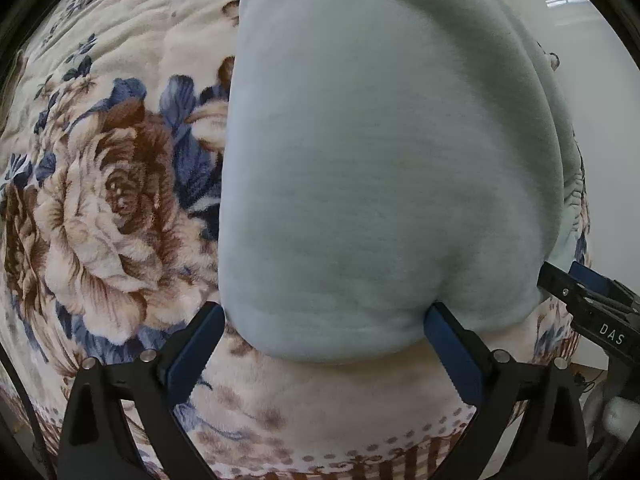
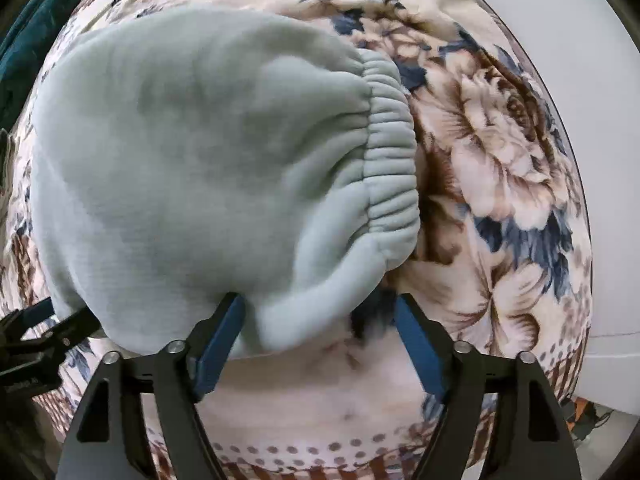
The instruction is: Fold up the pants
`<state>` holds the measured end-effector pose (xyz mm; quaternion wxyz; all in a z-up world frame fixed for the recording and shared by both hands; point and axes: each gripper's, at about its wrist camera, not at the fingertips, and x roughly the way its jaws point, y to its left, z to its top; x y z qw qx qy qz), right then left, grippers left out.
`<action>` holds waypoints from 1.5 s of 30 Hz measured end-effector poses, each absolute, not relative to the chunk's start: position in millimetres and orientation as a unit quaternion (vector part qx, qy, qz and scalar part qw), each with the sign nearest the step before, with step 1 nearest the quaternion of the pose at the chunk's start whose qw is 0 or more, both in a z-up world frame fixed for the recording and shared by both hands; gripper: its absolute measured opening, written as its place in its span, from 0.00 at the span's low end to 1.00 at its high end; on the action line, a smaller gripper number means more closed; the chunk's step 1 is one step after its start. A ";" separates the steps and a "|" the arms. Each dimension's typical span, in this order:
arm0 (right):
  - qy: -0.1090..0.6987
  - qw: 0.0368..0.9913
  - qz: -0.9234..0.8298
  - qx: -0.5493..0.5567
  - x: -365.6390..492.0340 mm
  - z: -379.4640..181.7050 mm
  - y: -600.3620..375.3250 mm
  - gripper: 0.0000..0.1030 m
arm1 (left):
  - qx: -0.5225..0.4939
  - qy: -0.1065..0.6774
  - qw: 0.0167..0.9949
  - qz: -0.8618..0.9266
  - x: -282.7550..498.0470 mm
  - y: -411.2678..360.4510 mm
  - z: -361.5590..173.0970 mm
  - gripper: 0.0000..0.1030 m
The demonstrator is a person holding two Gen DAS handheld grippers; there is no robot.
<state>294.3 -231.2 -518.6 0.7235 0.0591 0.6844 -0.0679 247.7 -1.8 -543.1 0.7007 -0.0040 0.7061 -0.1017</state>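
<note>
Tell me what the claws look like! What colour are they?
Each claw, left and right, has two black arms with triangle-shaped holes and round silver bolts. The fingers are flat blue pads, and one shows a saw-toothed edge. White letters "DAS" mark the right claw's black body.

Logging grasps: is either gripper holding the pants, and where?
Neither. The left gripper and right gripper are open at the near folded edge of the pants.

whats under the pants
The pale green pants lie on a floral blanket, which shows all around them. Anything directly beneath the fabric is covered.
</note>
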 end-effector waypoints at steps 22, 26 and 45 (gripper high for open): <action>0.633 0.667 0.147 0.365 352.4 -569.3 -355.2 0.92 | -0.198 0.651 0.708 -0.190 333.0 38.1 -505.0 1.00; 0.636 0.613 0.200 0.423 368.5 -613.0 -348.2 0.95 | -0.180 0.661 0.697 -0.213 343.3 16.9 -524.3 1.00; 0.651 0.556 0.329 0.399 400.0 -652.4 -294.6 1.00 | -0.249 0.651 0.662 -0.275 370.8 56.3 -565.4 1.00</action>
